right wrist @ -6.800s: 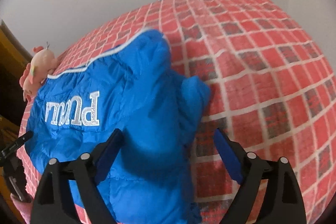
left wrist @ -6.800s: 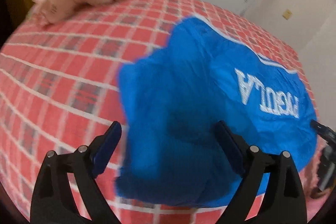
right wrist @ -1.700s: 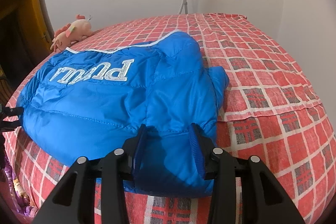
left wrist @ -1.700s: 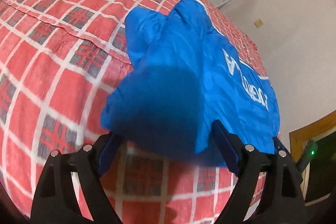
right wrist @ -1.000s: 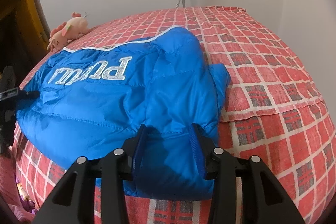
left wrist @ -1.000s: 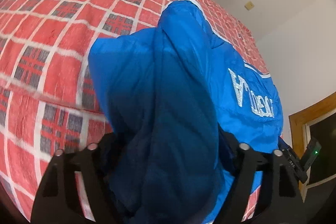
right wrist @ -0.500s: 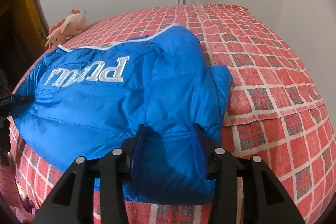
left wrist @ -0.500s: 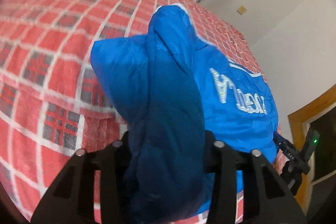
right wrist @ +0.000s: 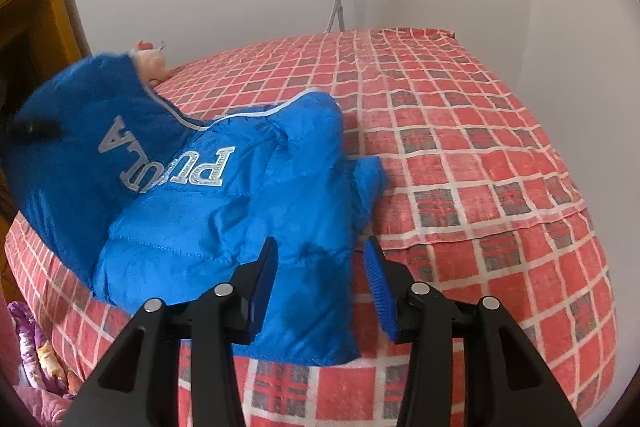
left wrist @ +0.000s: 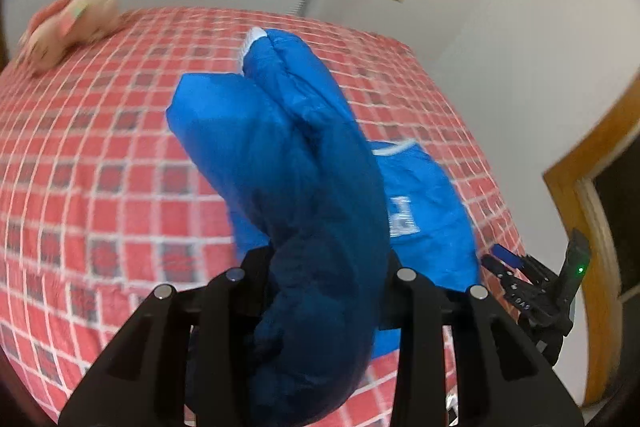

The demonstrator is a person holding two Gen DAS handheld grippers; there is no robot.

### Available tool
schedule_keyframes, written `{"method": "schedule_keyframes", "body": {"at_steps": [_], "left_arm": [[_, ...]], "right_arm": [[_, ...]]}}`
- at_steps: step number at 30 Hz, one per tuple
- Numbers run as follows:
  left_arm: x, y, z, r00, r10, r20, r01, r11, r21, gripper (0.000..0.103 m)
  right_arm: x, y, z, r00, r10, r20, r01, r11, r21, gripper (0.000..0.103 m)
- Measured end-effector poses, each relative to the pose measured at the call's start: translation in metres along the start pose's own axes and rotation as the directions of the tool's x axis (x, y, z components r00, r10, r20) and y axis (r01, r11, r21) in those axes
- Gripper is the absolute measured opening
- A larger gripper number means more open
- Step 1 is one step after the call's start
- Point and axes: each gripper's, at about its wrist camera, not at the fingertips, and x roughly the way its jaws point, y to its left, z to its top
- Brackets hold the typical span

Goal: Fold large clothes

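So since half a second back my left gripper has gone from sitting low at the bed's edge to hauling its end of the blue puffer jacket up off the bed. That side now stands in a tall bunched hump, and from the right wrist view the last letters of the white lettering have tipped up with it. The jaws are closing down on a thick wad of the padding, which fills the whole gap between them.

Over on the other side not much has changed: my right gripper holds the jacket's near corner, blue pads pressed into the fabric on both sides at a medium width, and that end has only just started to lift. The rest of the jacket lies on the red checked cover, plush toy well off at the far edge.

My read: this is the start of the fold, left side getting carried over toward the right. The puffy stuff looks slippery though, so it might slide out.
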Motion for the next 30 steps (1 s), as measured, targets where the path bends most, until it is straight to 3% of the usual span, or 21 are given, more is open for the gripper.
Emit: {"method": "schedule_keyframes", "body": {"at_steps": [6, 12, 20, 30], "left_arm": [[0.06, -0.084, 0.006, 0.992, 0.011, -0.129, 0.009, 0.988, 0.156, 0.033], [0.129, -0.109, -0.007, 0.972, 0.015, -0.236, 0.03, 0.982, 0.186, 0.034], [0.153, -0.103, -0.025, 0.975, -0.016, -0.221, 0.054, 0.985, 0.167, 0.035], [0.153, -0.104, -0.03, 0.982, -0.033, -0.184, 0.065, 0.983, 0.173, 0.037]], "right_arm": [[-0.003, -0.001, -0.006, 0.999, 0.032, 0.0, -0.032, 0.999, 0.002, 0.046], [0.002, 0.0, -0.012, 0.999, 0.044, -0.019, -0.044, 0.999, -0.001, 0.046], [0.017, -0.002, -0.015, 0.998, 0.037, -0.057, -0.036, 0.999, 0.015, 0.046], [0.03, -0.008, -0.015, 0.995, 0.049, -0.088, -0.045, 0.998, 0.055, 0.046]]}}
